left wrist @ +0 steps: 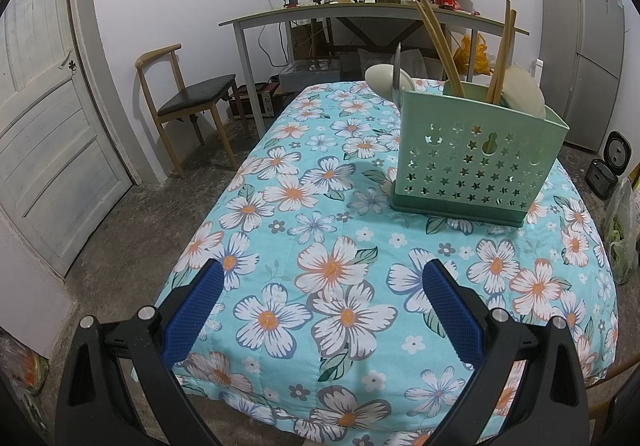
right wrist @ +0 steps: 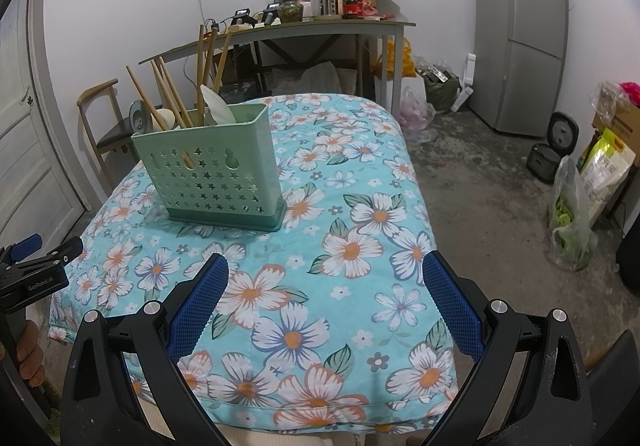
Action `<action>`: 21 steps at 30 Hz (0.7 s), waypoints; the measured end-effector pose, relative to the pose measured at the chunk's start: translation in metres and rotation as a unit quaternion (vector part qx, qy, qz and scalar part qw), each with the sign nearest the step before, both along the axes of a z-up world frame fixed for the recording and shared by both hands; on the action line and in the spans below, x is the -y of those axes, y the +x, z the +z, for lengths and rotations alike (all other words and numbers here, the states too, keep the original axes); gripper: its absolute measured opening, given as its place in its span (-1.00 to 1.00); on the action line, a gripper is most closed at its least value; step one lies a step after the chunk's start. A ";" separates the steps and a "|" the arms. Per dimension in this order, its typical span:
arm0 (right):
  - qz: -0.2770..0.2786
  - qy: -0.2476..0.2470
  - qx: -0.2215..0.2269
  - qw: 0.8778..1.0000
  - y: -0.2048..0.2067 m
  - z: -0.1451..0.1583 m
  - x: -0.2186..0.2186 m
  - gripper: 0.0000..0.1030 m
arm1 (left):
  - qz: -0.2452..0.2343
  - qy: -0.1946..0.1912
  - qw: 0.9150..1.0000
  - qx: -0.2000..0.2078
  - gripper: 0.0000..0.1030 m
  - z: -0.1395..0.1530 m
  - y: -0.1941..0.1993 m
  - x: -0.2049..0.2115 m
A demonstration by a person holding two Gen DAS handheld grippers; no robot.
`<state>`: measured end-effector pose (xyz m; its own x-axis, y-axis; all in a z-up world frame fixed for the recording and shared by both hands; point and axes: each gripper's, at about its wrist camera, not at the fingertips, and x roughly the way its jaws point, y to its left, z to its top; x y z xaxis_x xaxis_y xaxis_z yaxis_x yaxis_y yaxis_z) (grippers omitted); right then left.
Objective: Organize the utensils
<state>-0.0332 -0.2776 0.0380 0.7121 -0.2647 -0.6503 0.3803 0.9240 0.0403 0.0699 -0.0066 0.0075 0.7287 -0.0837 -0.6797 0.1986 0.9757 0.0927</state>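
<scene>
Caddy [left wrist: 472, 162] hides utensil [left wrist: 438, 42] lower ends — spoon [left wrist: 386, 80] partly blocked.

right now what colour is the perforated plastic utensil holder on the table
Mint green perforated plastic utensil holder, with a darker green base and star-shaped cutouts; clearest in the left wrist view.

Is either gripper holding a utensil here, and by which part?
No. The left gripper and right gripper are both open and empty; the utensils stand in the green holder.

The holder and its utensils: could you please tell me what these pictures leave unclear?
- Holder interior: both views, its walls hide the utensils' lower ends and any dividers.
- Chopsticks: overlapping, so an exact count is uncertain.
- Metal utensil: left view, edge-on; right view, partly behind chopsticks.
- Left gripper: right view, cut off by the frame edge.
</scene>
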 end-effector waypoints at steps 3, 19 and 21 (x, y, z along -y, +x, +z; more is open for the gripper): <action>0.000 0.000 0.000 1.000 -0.001 0.000 0.000 0.82 | 0.000 0.001 1.000 0.000 0.89 0.000 0.000 0.000; 0.000 0.000 0.000 1.000 0.000 0.000 -0.001 0.82 | 0.000 0.000 1.000 0.000 0.89 0.001 0.001 0.000; 0.000 0.000 0.000 1.000 0.000 0.000 -0.001 0.82 | 0.000 0.001 1.000 0.000 0.89 0.000 0.001 0.000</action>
